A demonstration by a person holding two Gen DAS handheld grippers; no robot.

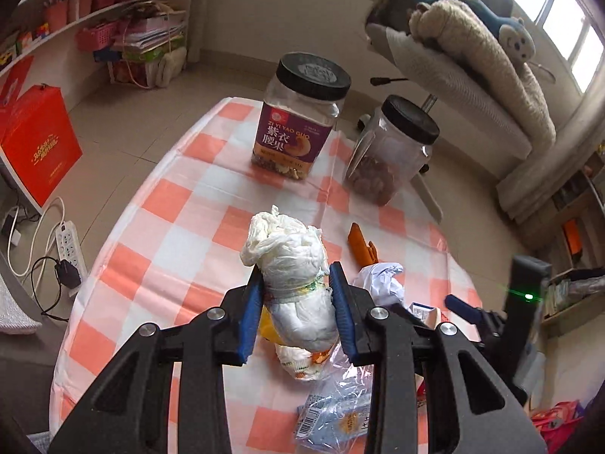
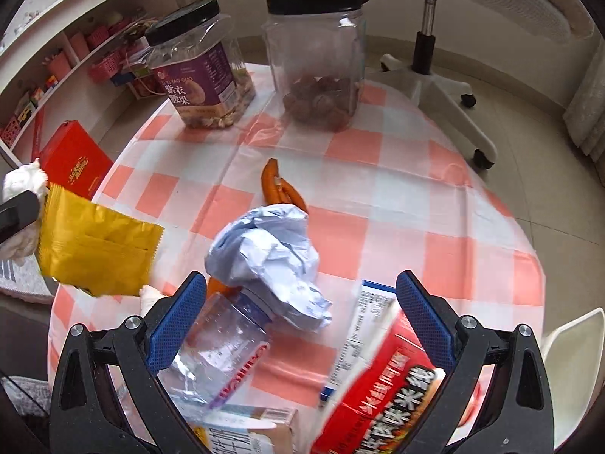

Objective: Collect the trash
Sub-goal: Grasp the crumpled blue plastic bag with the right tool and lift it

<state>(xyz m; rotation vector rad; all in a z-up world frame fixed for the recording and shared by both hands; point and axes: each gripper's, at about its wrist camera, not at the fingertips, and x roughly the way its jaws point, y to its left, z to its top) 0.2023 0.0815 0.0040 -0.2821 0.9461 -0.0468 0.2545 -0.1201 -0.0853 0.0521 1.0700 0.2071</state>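
Left tool [image 1: 298, 283]: blue ribbed pads pinching a soft, crinkled white wad [image 1: 291, 265] above the checked orange-and-white surface [image 1: 181, 204]. Right tool [image 2: 302, 314]: jaws standing wide over a crushed clear bottle [image 2: 215, 352], crumpled pale paper ball [image 2: 272, 257] and glossy red carton [image 2: 382, 386]. A gold foil packet [image 2: 94, 249] is hanging beside the wad.

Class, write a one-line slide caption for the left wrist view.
Left hand-held gripper clamps a rolled white bundle above the checkered tablecloth.
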